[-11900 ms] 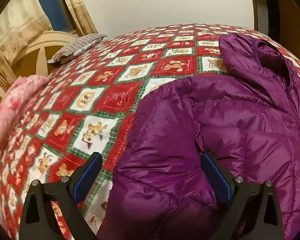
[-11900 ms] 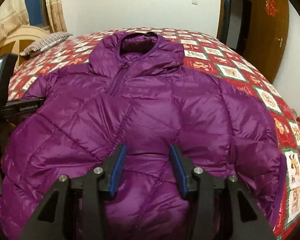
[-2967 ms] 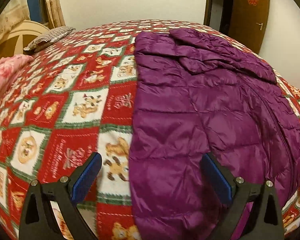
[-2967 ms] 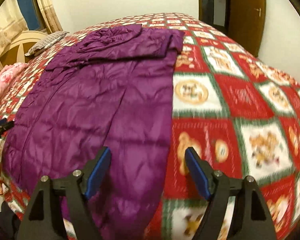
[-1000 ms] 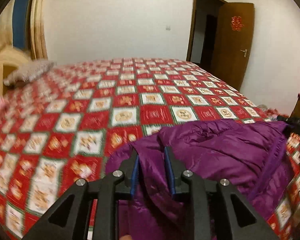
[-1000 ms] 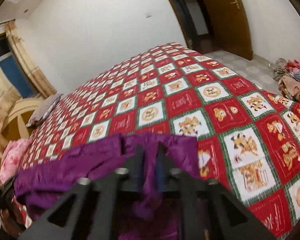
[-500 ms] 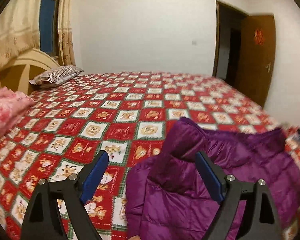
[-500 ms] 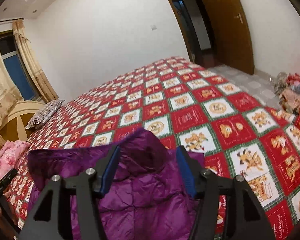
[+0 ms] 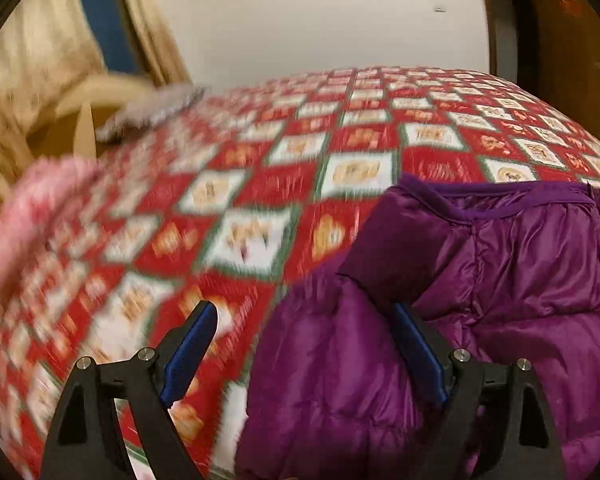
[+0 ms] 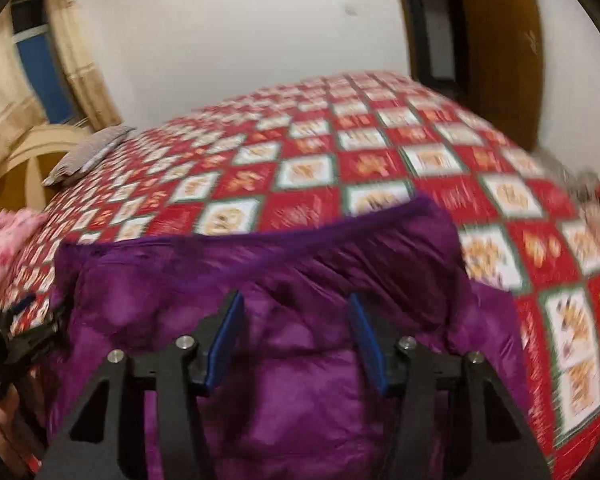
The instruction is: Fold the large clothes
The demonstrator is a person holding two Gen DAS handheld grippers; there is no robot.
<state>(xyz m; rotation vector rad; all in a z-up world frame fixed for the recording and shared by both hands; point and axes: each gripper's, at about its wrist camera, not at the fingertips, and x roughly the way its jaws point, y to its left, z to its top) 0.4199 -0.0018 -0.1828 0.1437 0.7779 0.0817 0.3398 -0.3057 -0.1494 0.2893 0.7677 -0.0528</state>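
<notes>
Both hand-held grippers, left [image 9: 304, 354] and right [image 10: 294, 338], are standing open directly over the folded jacket [image 10: 284, 280], whose long edge is running crosswise on the bed [image 10: 340, 160].

The jacket [image 9: 520, 280] is glossy, quilted purple cloth with a matt darker trim. The bedspread [image 9: 260, 208] is soft printed cloth. The door [image 10: 496, 40] looks like polished wood. The pink blanket [image 9: 32, 208] looks fluffy.
</notes>
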